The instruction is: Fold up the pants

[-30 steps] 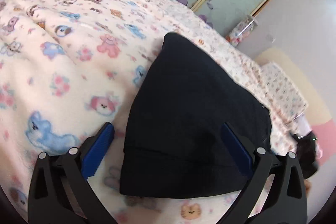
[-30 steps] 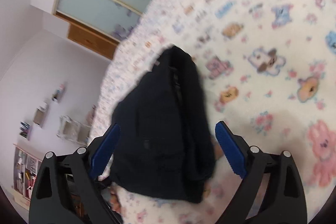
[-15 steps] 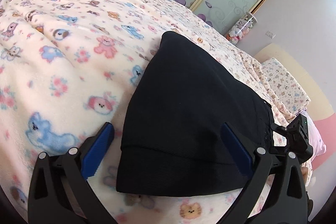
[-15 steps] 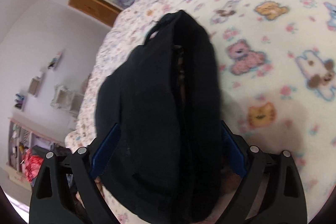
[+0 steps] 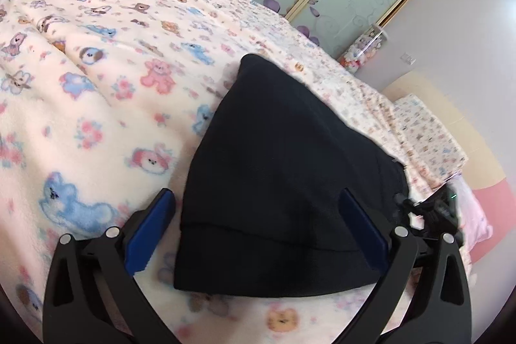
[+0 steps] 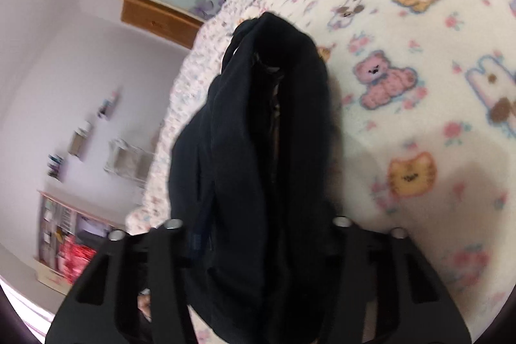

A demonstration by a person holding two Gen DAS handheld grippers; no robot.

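Since a second ago the right gripper (image 6: 258, 250) has pushed in over the end of the black pants (image 5: 283, 182) and its jaws have come together, the bunched cloth now filling the gap where blue pads showed earlier. Pants lie as a folded bundle on the animal-print bed (image 5: 96, 92), near its edge. Left gripper (image 5: 254, 234) has barely shifted: its jaws stand spread either side of the hemmed end, touching nothing, probably waiting to steady or take that end. Pinching the thick end likely serves to lift it over for another fold
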